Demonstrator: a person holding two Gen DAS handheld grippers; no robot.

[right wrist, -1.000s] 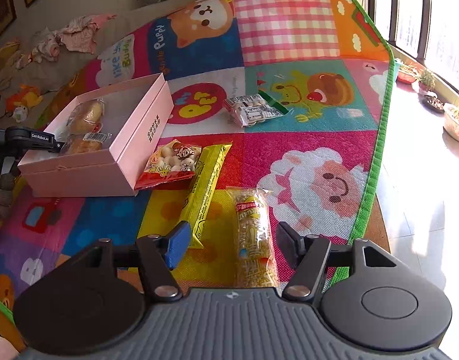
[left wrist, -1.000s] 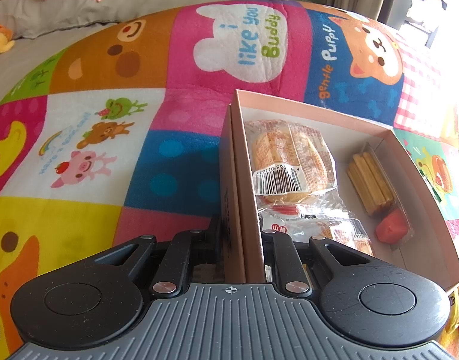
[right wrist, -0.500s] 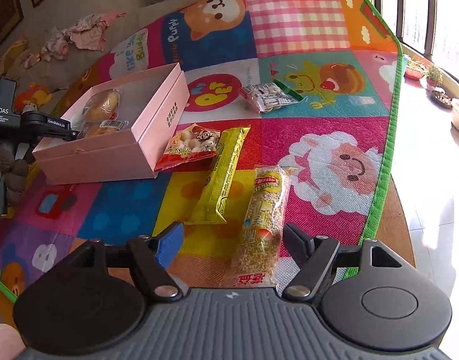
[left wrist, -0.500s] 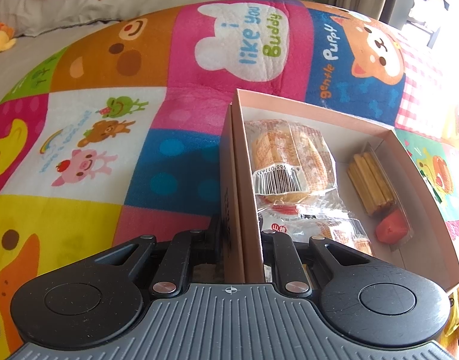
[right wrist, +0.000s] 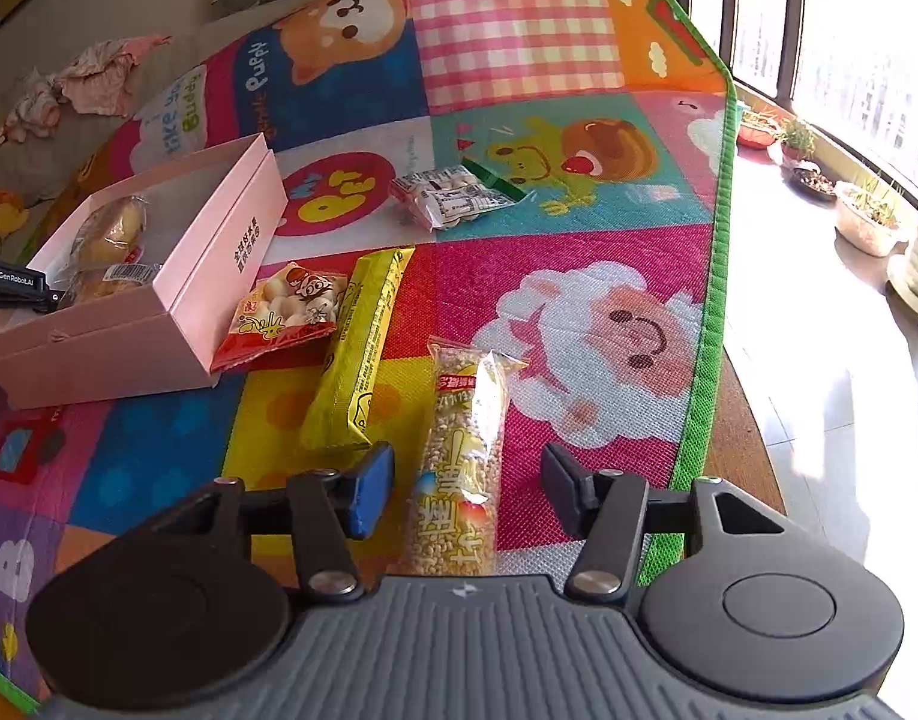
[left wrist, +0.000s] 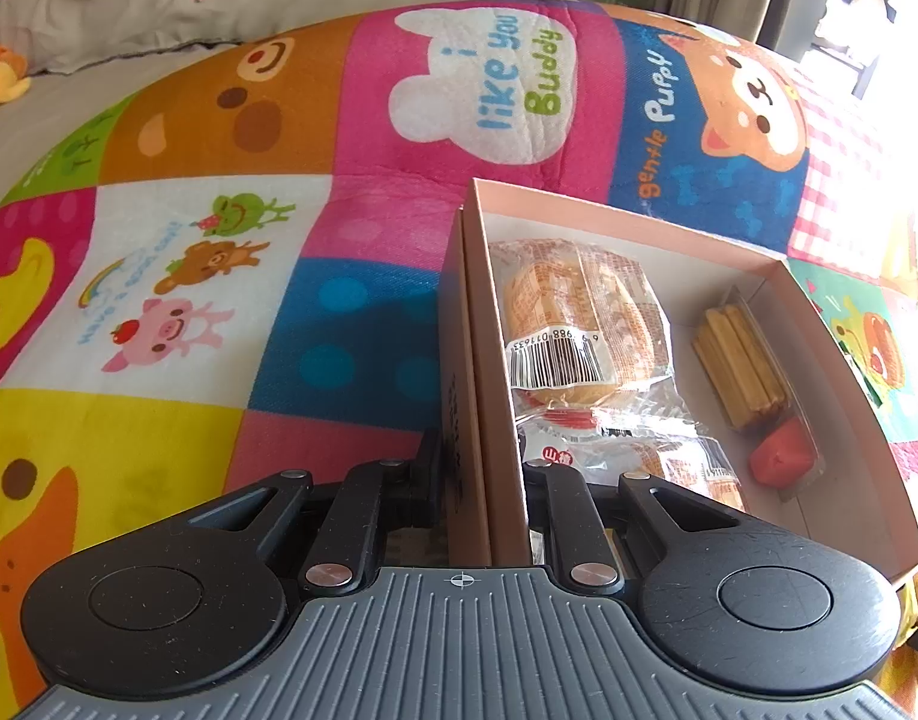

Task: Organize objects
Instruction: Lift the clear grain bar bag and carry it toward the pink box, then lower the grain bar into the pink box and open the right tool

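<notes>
Pink box [right wrist: 159, 324], "GenRobot.AI" on left hand-held gripper [right wrist: 15, 288], "gentle Puppy" mat [left wrist: 657, 138]

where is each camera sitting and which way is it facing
Left wrist: sits on the left gripper, looking down along the pink box wall it clamps; own fingers show.
Right wrist: sits on the right gripper, angled down at the play mat; its fingers are closing around the grain bar, pads not touching.
Shared: the pink box, the bread packet inside it, the mat; the right view also catches the left gripper at the box.
</notes>
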